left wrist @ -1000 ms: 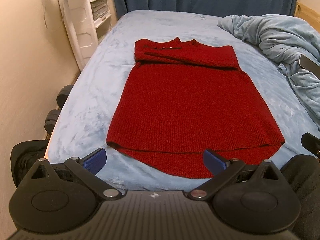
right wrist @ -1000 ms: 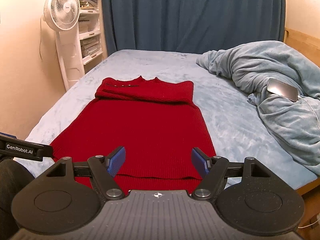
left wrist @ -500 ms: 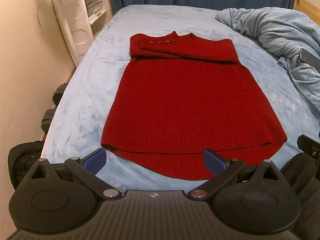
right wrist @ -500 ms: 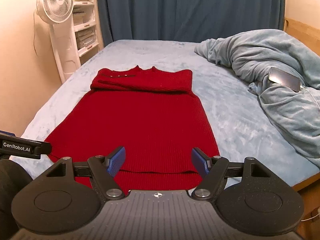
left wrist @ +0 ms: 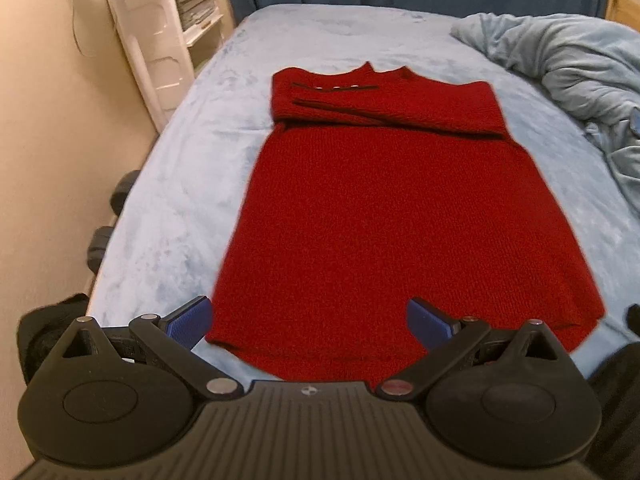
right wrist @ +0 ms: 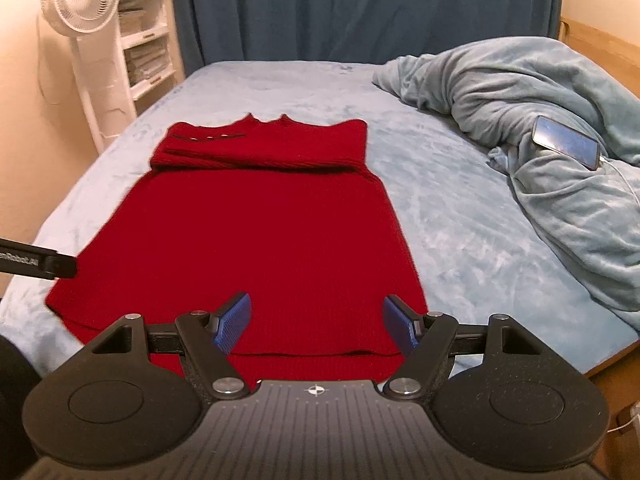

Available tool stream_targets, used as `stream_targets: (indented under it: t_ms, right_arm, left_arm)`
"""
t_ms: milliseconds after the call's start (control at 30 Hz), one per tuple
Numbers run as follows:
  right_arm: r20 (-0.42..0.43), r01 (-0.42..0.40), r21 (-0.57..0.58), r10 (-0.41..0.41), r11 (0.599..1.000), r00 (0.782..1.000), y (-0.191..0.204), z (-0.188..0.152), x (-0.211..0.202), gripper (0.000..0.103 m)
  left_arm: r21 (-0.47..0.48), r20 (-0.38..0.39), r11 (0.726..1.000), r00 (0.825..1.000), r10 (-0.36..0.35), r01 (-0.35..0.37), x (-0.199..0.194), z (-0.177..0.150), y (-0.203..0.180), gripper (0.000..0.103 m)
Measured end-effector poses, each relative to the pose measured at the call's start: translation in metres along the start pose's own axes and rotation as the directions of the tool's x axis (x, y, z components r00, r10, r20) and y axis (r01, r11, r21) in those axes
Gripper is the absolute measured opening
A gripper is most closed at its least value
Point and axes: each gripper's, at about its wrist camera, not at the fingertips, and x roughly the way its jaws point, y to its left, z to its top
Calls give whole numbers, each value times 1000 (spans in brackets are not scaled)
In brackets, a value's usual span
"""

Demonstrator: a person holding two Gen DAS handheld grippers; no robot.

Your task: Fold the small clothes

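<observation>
The bed (right wrist: 440, 208), covered in a pale blue fleece sheet, is the landmark. A red knit garment (left wrist: 392, 216) lies flat on it, collar toward the far curtain (right wrist: 360, 8), hem at the near edge, with both sleeves already folded across the chest. To the garment's right a rumpled blue blanket (right wrist: 540, 120) is heaped, with a phone (right wrist: 566, 142) resting on it. On the garment's left, beyond the bed's edge, stand a white fan (right wrist: 82, 0) and shelves (right wrist: 146, 48).

The knit looks soft, limp and fairly thick, so it should sag and stretch if lifted by one point; it will probably cling to the fleece, not slide. The two hem corners seem the sensible places to pinch.

The left gripper (left wrist: 308, 318) hangs over the hem's left part, jaws spread wide and empty. The right gripper (right wrist: 316, 322) hangs over the hem's right part, also wide and empty.

Open sheet remains beyond the collar; the near bed edge sits just beside the hem.
</observation>
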Motion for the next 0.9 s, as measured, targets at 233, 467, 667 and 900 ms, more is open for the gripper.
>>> stream_targets:
  t_ms: [233, 467, 667, 900]
  right_arm:
    - [-23, 40, 15, -40, 999, 999, -22, 11, 38, 75]
    - [-150, 82, 78, -69, 994, 986, -76, 20, 127, 79]
    - [-267, 90, 147, -48, 985, 963, -111, 23, 203, 79]
    - [-356, 99, 171, -33, 980, 934, -119, 16, 251, 89]
  left_arm:
    - [25, -7, 998, 998, 57, -57, 39, 24, 16, 103]
    - [51, -36, 997, 997, 62, -61, 111, 37, 46, 103]
    - [99, -124, 986, 982, 143, -131, 163, 40, 61, 103]
    - [77, -163, 991, 979, 122, -110, 190, 31, 75, 103]
